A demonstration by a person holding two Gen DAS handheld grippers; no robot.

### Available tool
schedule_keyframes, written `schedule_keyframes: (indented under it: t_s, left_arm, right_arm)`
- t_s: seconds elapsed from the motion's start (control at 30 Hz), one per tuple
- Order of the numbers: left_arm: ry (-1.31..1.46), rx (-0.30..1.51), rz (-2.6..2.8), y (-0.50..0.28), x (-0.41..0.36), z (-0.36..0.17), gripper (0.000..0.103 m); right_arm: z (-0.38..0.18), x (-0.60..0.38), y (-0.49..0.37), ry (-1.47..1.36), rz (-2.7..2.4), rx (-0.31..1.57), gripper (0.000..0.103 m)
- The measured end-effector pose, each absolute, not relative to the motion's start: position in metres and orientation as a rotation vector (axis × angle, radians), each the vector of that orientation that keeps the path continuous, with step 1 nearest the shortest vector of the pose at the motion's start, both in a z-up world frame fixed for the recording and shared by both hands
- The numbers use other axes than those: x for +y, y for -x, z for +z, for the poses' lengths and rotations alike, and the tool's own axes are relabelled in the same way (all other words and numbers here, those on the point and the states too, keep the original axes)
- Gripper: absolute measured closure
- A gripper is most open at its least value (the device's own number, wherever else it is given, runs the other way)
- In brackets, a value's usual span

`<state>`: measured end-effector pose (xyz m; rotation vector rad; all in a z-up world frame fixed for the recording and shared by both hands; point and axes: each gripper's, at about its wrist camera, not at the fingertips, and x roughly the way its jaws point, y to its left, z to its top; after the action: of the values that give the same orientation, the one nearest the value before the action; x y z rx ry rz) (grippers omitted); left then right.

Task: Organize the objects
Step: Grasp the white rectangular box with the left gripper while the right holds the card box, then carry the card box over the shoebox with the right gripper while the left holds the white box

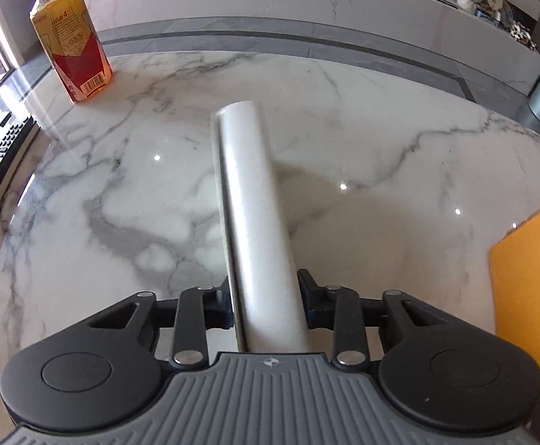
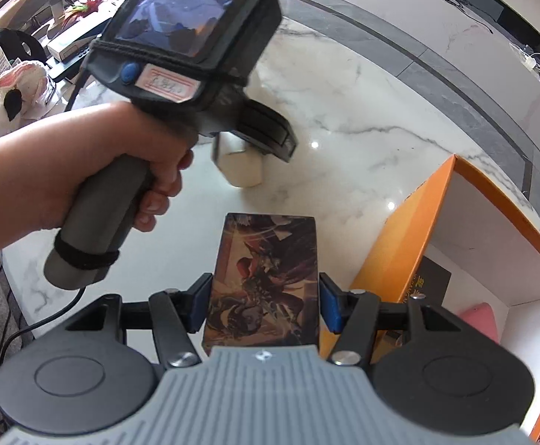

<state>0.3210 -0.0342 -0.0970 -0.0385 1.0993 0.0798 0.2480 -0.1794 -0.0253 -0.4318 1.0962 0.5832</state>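
Note:
My left gripper [image 1: 266,296] is shut on a white tube [image 1: 249,204] that points away over the marble table [image 1: 362,129]. In the right wrist view a hand [image 2: 114,155] holds that left gripper [image 2: 249,148], and the white tube [image 2: 238,167] shows below it with its end above the table. My right gripper [image 2: 266,304] is shut on a card box with dark artwork [image 2: 266,270], held above the table just left of the open orange box [image 2: 392,252]. The orange box [image 1: 529,278] also shows at the right edge of the left wrist view.
A drink bottle with a yellow and red label [image 1: 71,40] stands at the table's far left. Inside the orange box lie a dark item [image 2: 433,274] and a pink item [image 2: 481,315]. A keyboard [image 1: 3,144] sits off the left edge, and plush toys [image 2: 10,92] lie beyond it.

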Motion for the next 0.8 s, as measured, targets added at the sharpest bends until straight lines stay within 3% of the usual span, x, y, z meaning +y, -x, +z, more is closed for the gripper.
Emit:
schedule_keyframes:
  t_s: [0.8]
  left_arm:
    - [-0.216, 1.1, -0.166, -0.147, -0.015, -0.092, 0.068]
  right_arm:
    - [-0.063, -0.165, -0.14, 0.145, 0.489, 0.949, 0.043]
